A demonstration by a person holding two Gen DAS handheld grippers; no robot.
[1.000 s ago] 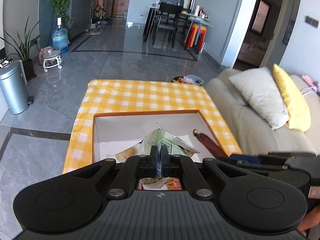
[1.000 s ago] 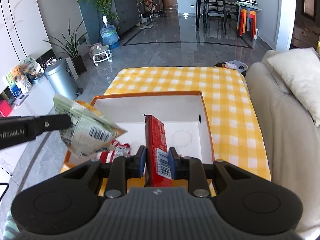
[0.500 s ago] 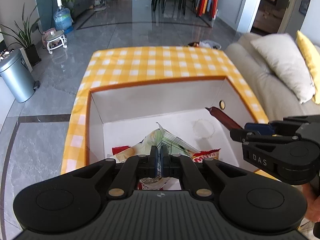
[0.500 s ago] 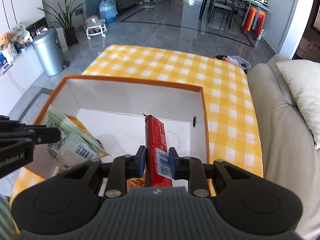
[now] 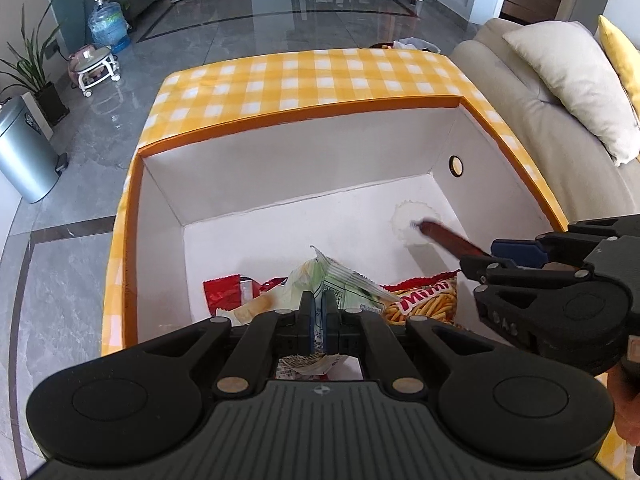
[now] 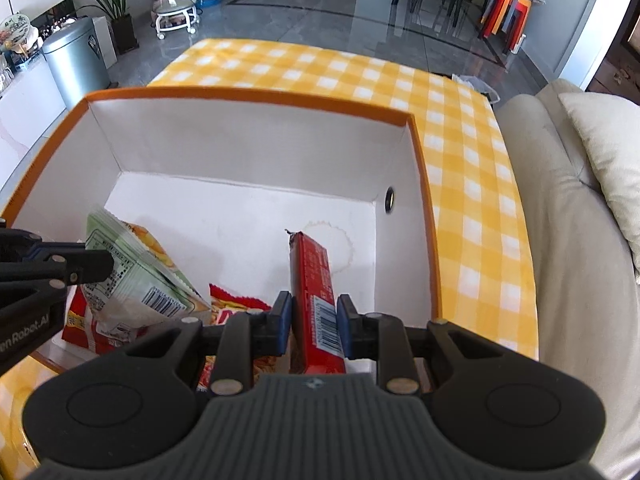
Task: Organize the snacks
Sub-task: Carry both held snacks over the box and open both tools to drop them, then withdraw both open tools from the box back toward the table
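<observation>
The left gripper is covering the bottom of the green snack bag, and the bag is hiding part of the fries packet. The far end of the red snack box is looking blurry. The right gripper is hiding the box's lower end.

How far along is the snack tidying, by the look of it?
Partly done: a red packet and a bag of stick snacks already lie inside the orange-rimmed box. In hand: the left gripper is shut on a green snack bag and the right gripper on a red snack box, both over the box. Left: releasing those two. No other loose snacks are visible.
</observation>
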